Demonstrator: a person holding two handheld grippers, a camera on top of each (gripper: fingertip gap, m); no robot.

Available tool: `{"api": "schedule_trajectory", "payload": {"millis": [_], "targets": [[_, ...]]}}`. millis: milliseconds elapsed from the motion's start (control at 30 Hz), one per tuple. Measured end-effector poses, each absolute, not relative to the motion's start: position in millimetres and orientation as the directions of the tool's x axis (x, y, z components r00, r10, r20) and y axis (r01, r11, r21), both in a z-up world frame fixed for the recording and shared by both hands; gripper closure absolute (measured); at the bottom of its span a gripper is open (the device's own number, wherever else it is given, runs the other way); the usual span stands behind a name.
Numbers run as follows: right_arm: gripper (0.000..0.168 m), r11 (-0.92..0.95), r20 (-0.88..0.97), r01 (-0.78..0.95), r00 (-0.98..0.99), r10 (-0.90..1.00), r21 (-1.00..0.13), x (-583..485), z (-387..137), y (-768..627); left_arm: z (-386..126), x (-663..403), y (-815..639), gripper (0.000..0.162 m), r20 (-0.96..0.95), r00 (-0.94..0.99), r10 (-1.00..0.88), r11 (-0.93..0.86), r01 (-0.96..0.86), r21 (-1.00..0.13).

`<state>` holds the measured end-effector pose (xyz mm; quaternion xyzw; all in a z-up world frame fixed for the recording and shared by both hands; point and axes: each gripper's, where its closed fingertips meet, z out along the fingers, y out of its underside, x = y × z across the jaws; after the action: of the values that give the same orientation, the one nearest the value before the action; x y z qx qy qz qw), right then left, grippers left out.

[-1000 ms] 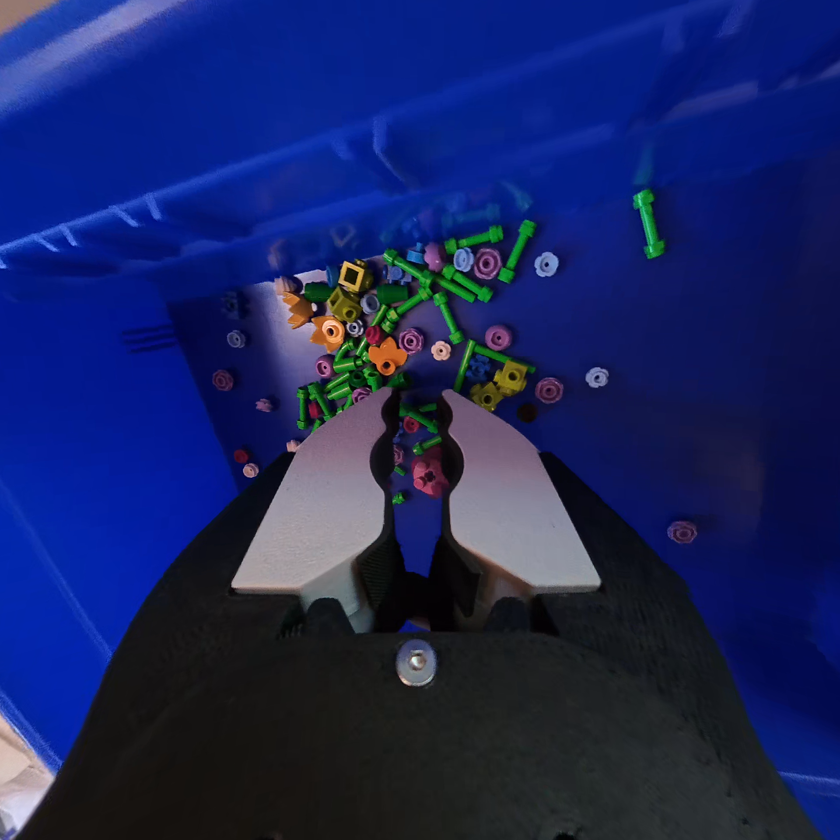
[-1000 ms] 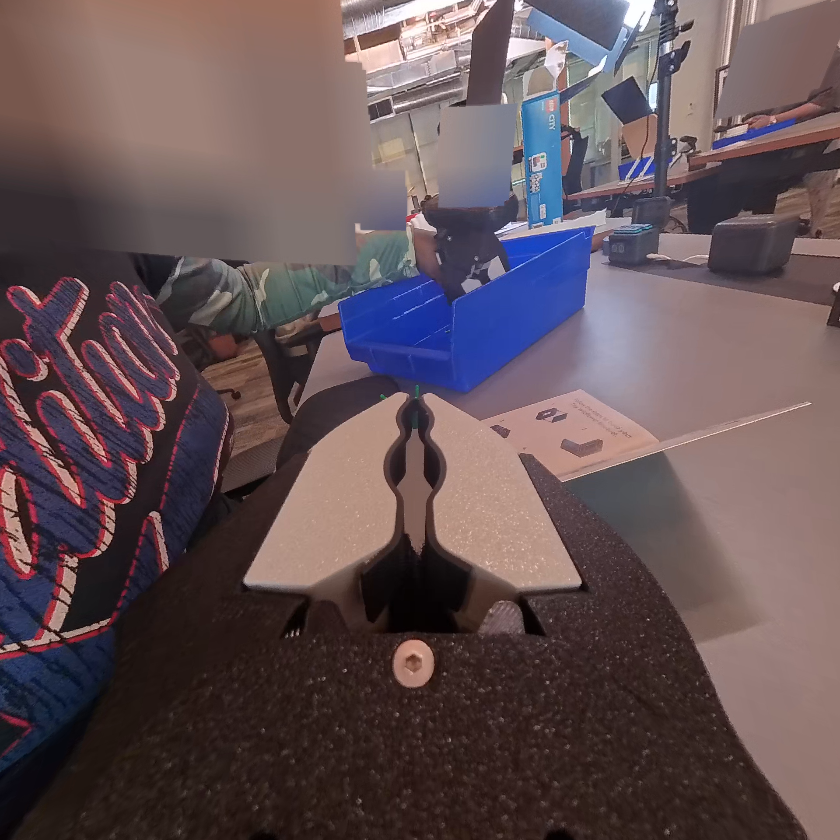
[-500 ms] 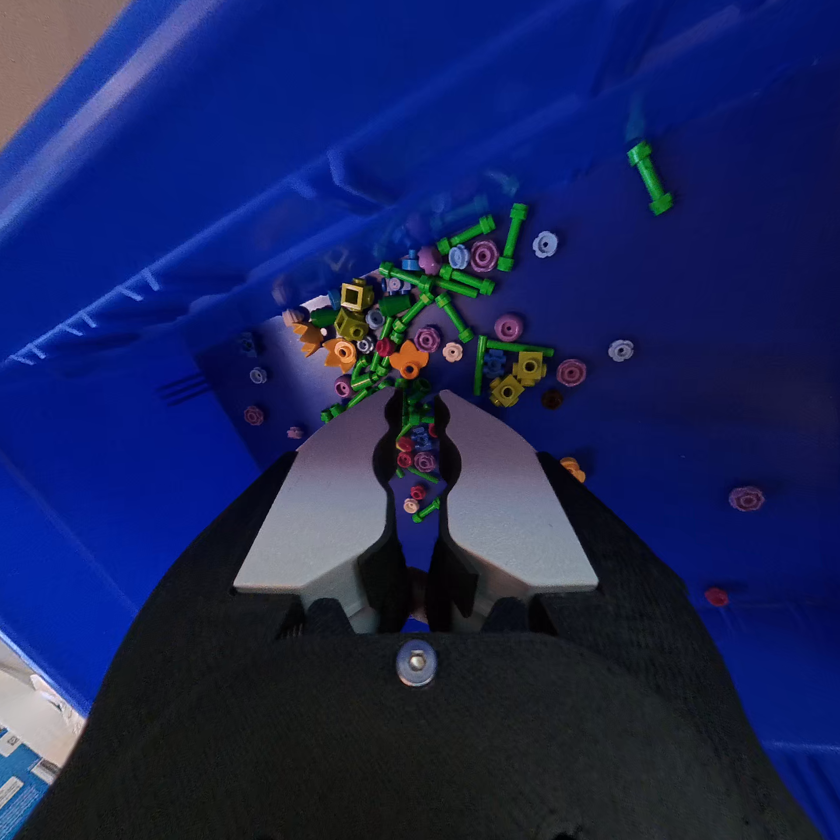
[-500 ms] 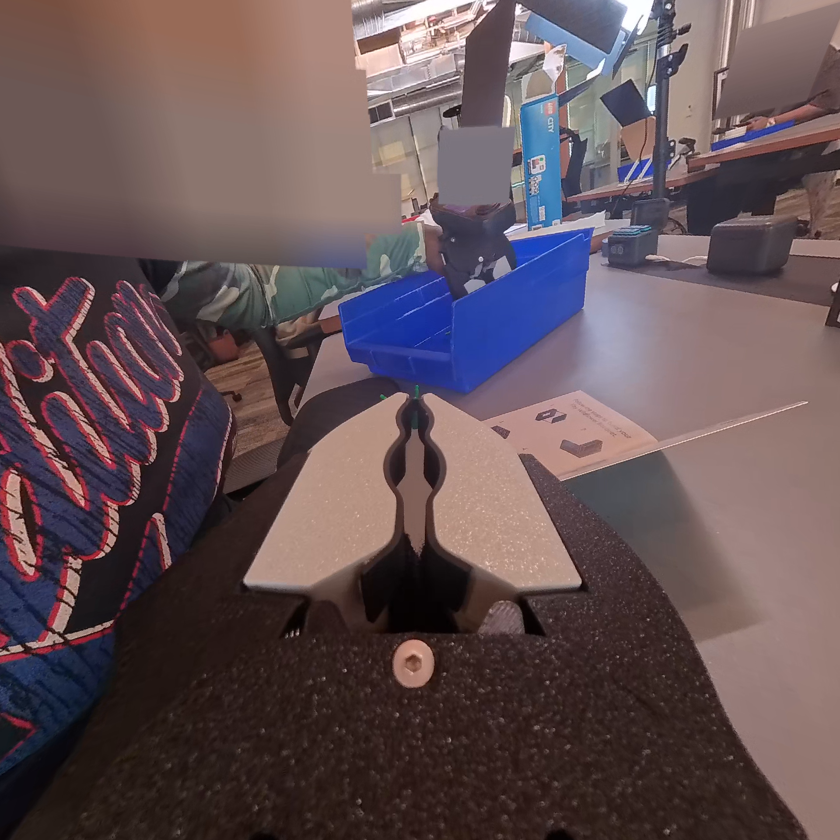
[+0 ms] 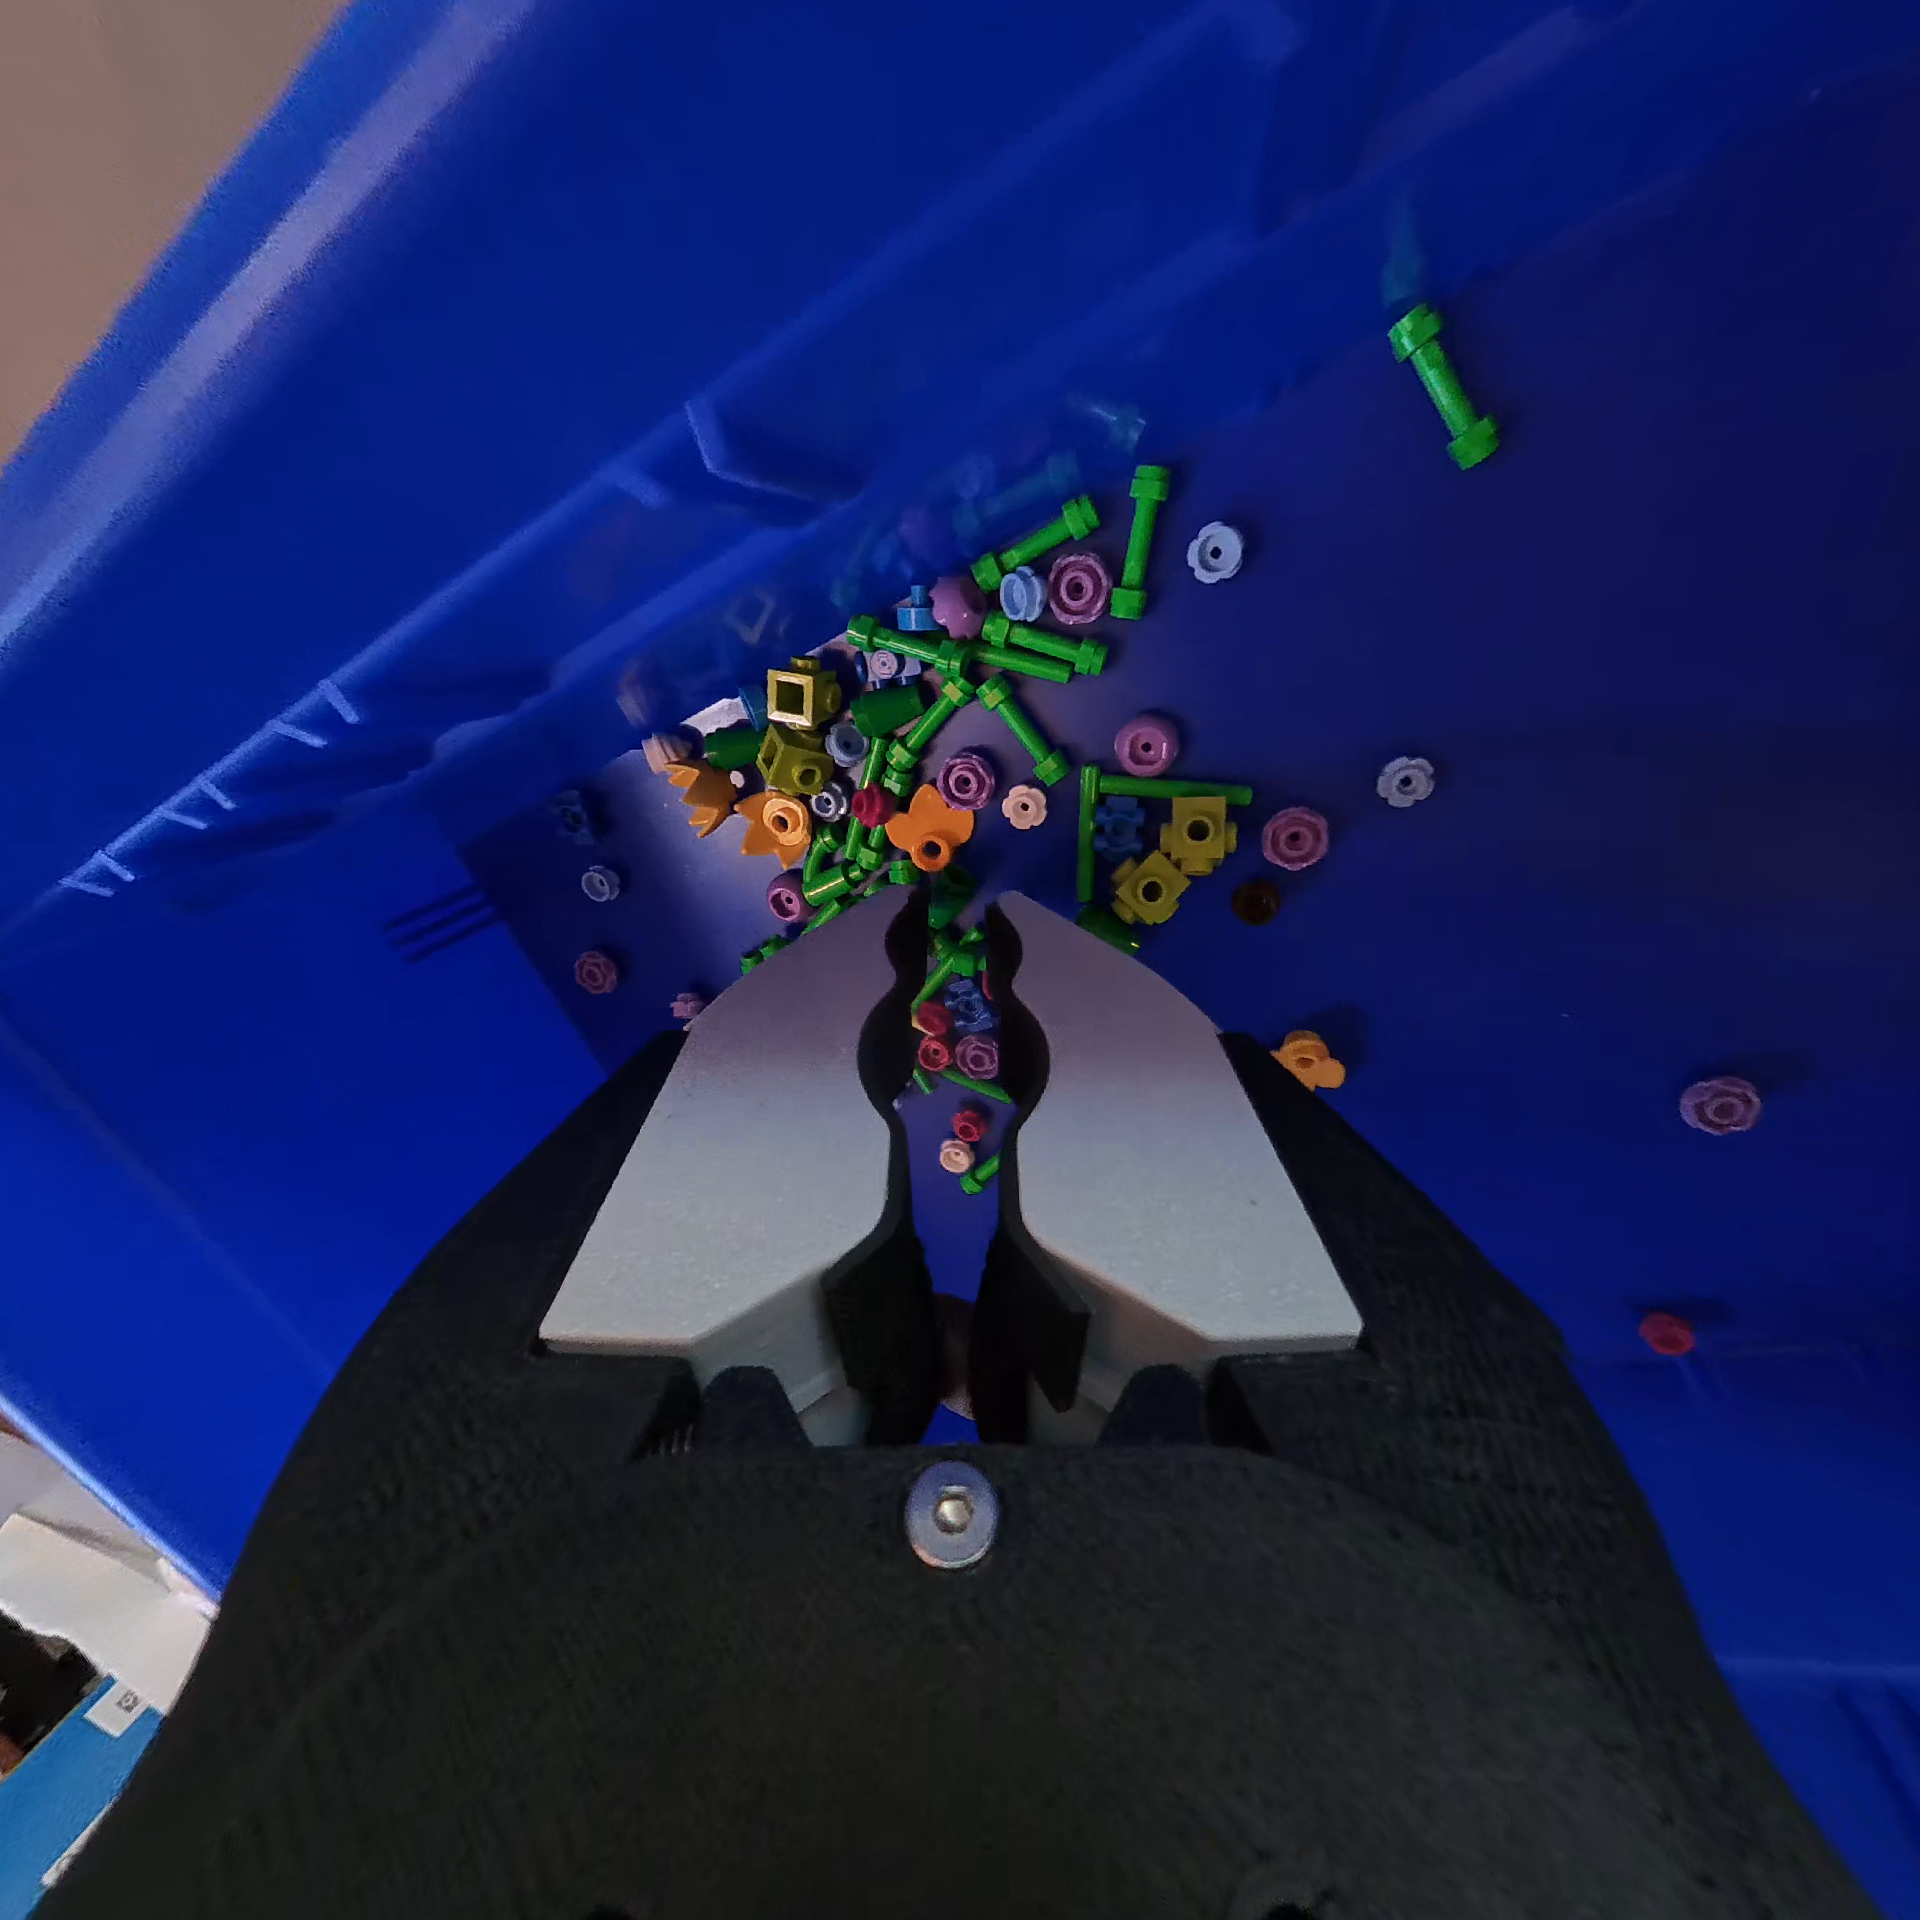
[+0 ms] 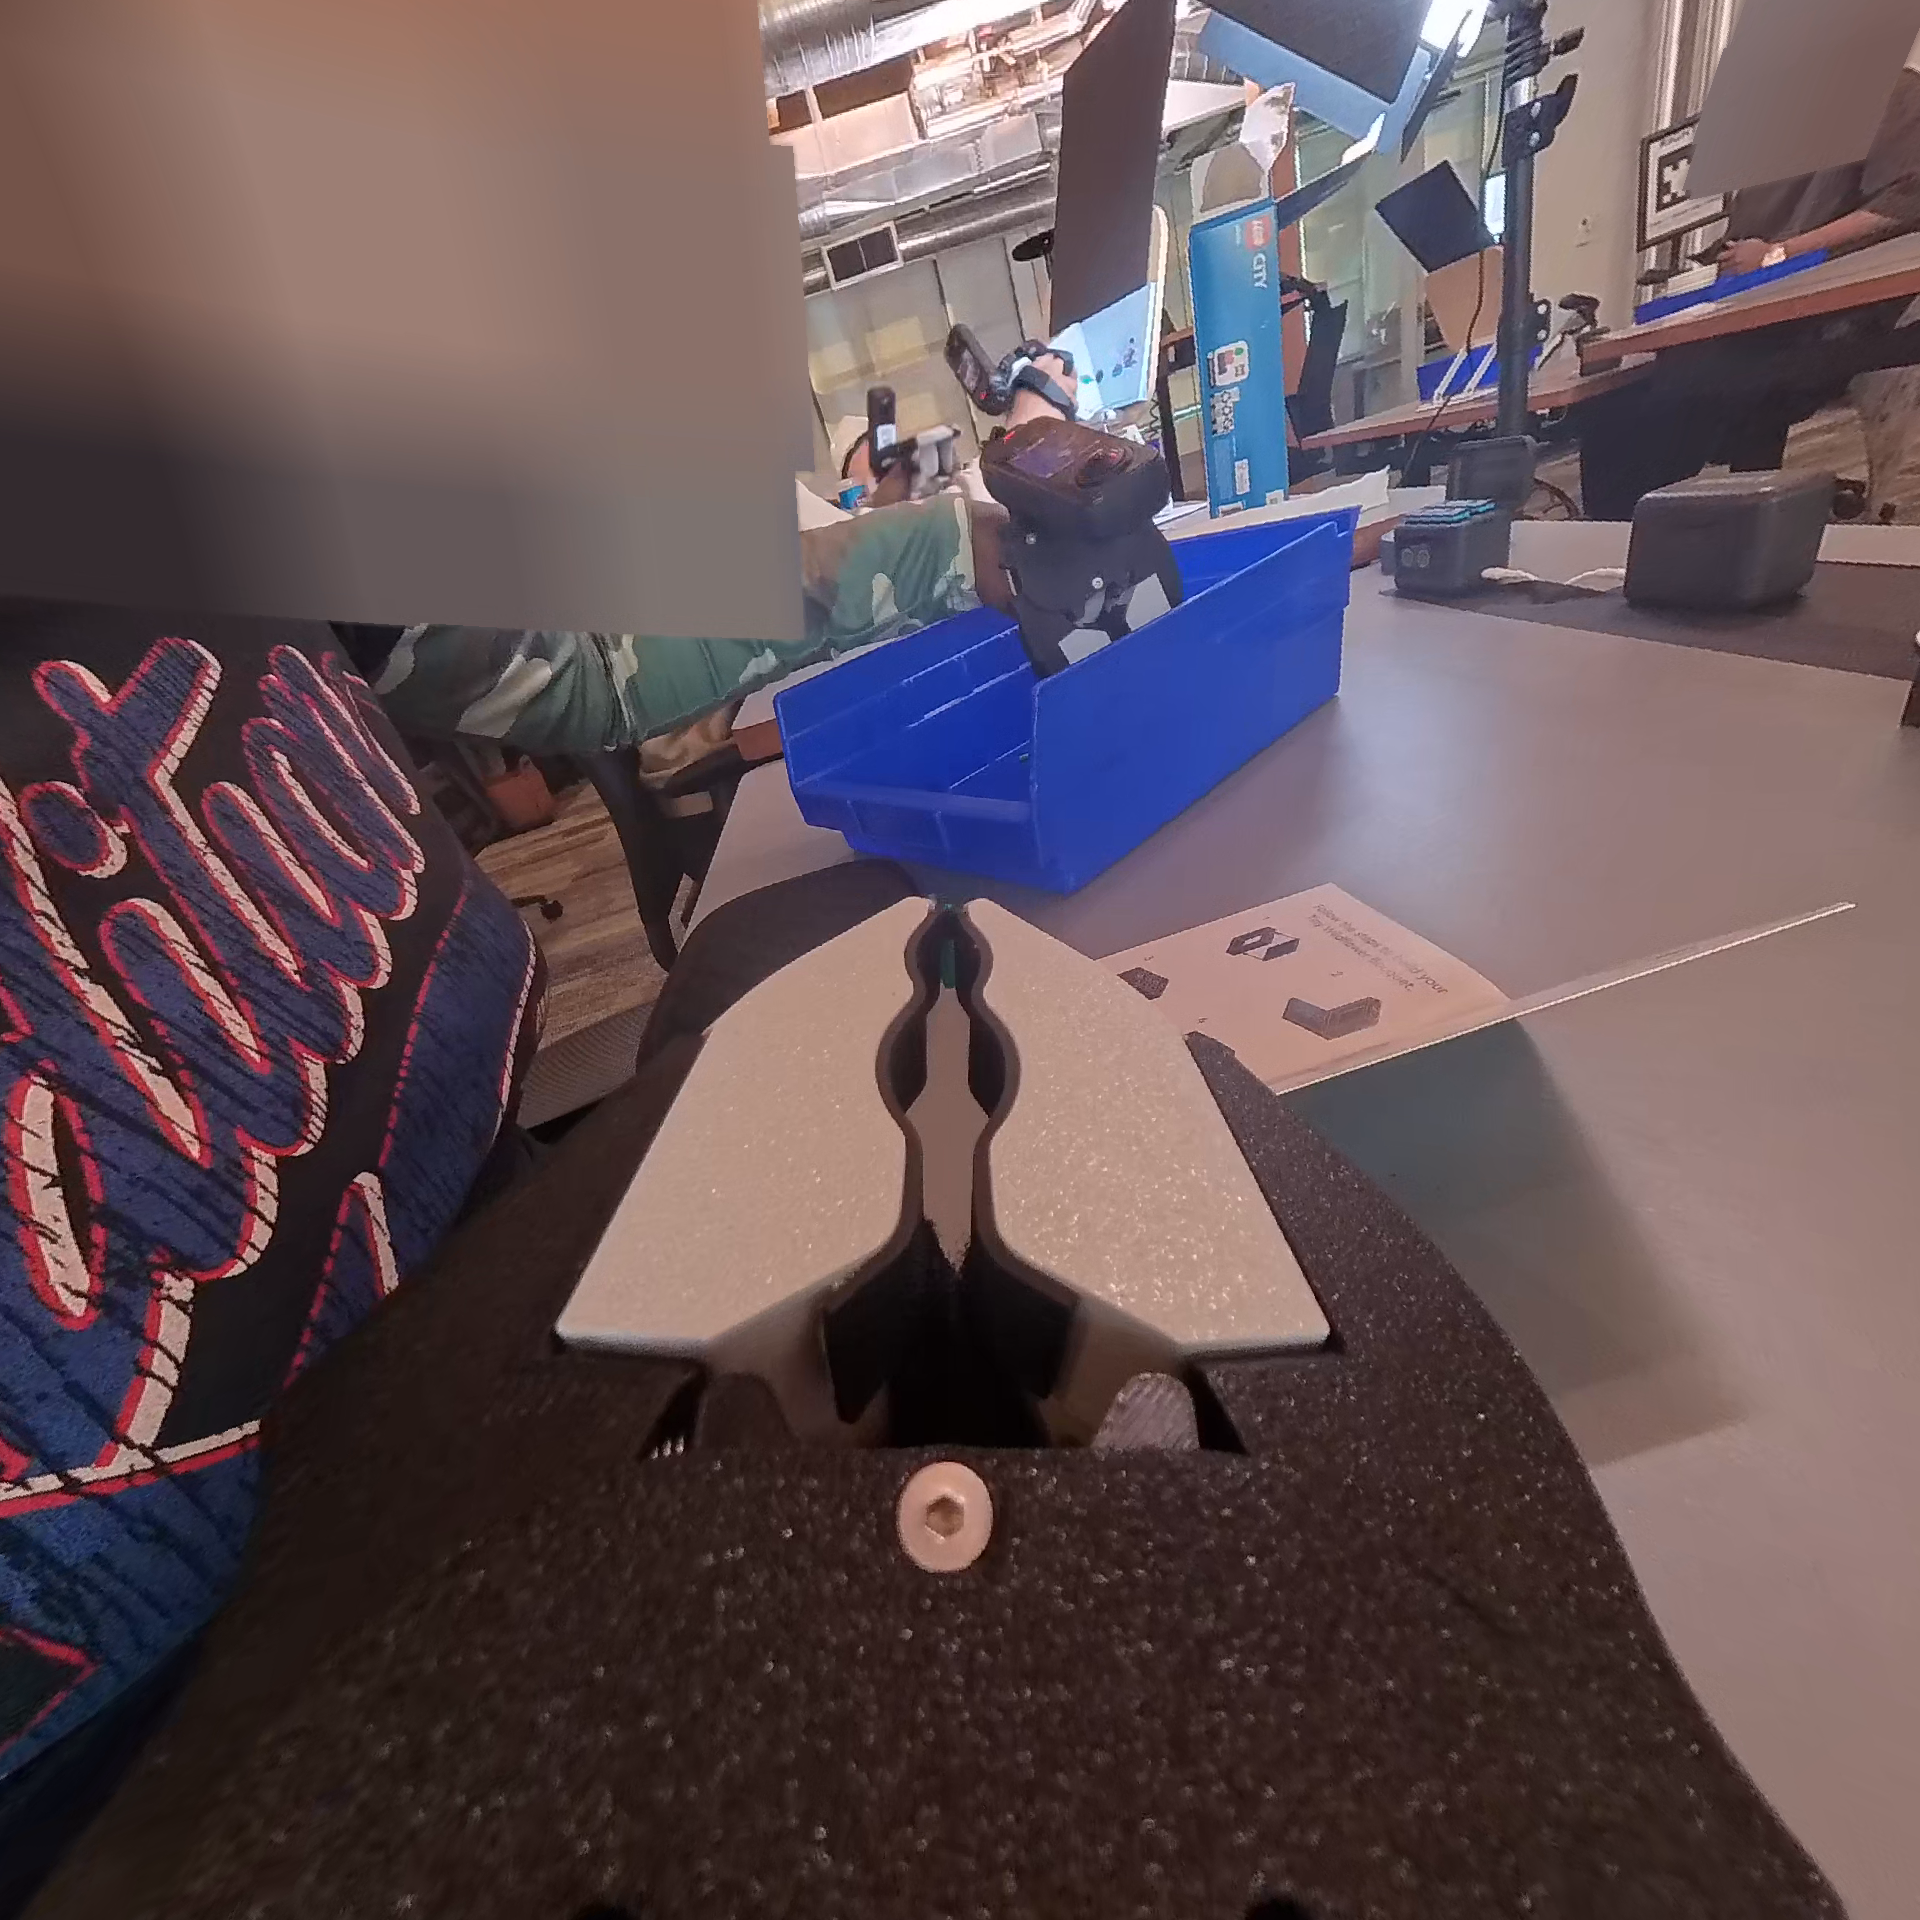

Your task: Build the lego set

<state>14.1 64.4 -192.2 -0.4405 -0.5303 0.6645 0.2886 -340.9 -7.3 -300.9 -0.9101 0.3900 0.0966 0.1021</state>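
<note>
The right hand-held gripper point(image 6: 948, 914) sits low over the near edge of the grey desk point(image 6: 1558, 831), its jaws pressed almost together on a thin green lego stem point(image 6: 948, 961). The stem's long axis runs along the fingers and points away from the camera; only a sliver shows in the slot, so its full length cannot be made out. Just beyond the tips lies a paper instruction sheet point(image 6: 1309, 977), flat on the desk and partly cut off by a dark mat's edge. To the left a person's printed shirt point(image 6: 208, 935) fills the frame.

Farther on stands the blue bin point(image 6: 1143, 748), its long axis angled away to the right. The left hand-held gripper point(image 6: 1081, 644) dips into it from above, tips hidden behind the bin wall in this view.

In the left wrist view, the left hand-held gripper point(image 5: 951, 914) hangs with jaws slightly spread, nothing pinched, over a heap of small lego pieces point(image 5: 935, 769) on the floor of the bin point(image 5: 1558, 935): green stems lying at all angles, yellow cubes, orange, pink and lilac flowers. One green bar point(image 5: 1444, 387) lies well apart at the far right. Pieces under the fingers are hidden.
</note>
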Motion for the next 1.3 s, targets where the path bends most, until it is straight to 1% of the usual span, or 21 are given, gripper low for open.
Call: {"api": "schedule_trajectory", "payload": {"millis": [367,600,700,767,867,1000,1067,1133,1233,1300], "targets": [[0.166,-0.269,-0.279,0.087,-0.448,0.849,-0.959,14.1,-192.3,63.8,-305.3,-342.2,-6.4,0.154,-0.234,0.707,-0.668,-0.701,-0.703,-0.123],[0.166,-0.261,-0.27,0.085,-0.451,0.851,-0.962,14.4,-192.2,62.6,-304.7,-341.8,-6.1,0.155,-0.232,0.762,-0.605,-0.754,-0.642,-0.141],[0.166,-0.259,-0.27,0.087,-0.453,0.85,-0.962,14.5,-192.3,62.0,-298.2,-337.5,-4.9,0.155,-0.239,0.796,-0.556,-0.772,-0.601,-0.205],[0.166,-0.254,-0.267,0.09,-0.455,0.85,-0.963,14.3,-192.8,61.3,-283.9,-335.8,-3.2,0.155,-0.268,0.819,-0.508,-0.779,-0.569,-0.262],[0.166,-0.244,-0.262,0.099,-0.453,0.852,-0.965,13.6,-194.1,60.0,-249.6,-322.9,0.2,0.154,-0.312,0.844,-0.436,-0.753,-0.532,-0.388],[0.166,-0.214,-0.25,0.131,-0.436,0.865,-0.968,11.6,-198.0,58.3,-202.7,-289.1,1.0,0.155,-0.346,0.86,-0.376,-0.67,-0.51,-0.539],[0.166,-0.179,-0.243,0.189,-0.408,0.88,-0.966,10.1,-205.2,57.1,-183.8,-260.4,-0.2,0.155,-0.318,0.87,-0.377,-0.616,-0.492,-0.615],[0.166,-0.138,-0.242,0.285,-0.369,0.898,-0.948,9.6,-218.6,56.2,-171.8,-225.9,-3.7,0.155,-0.281,0.865,-0.415,-0.564,-0.487,-0.667],[0.166,-0.077,-0.223,0.444,-0.288,0.931,-0.893,10.1,-244.2,57.7,-172.1,-181.0,-9.4,0.155,-0.257,0.842,-0.475,-0.531,-0.507,-0.679],[0.166,-0.007,-0.157,0.529,-0.239,0.958,-0.848,11.9,-260.6,61.4,-179.9,-152.3,-11.8,0.155,-0.229,0.826,-0.516,-0.521,-0.514,-0.681]]}}
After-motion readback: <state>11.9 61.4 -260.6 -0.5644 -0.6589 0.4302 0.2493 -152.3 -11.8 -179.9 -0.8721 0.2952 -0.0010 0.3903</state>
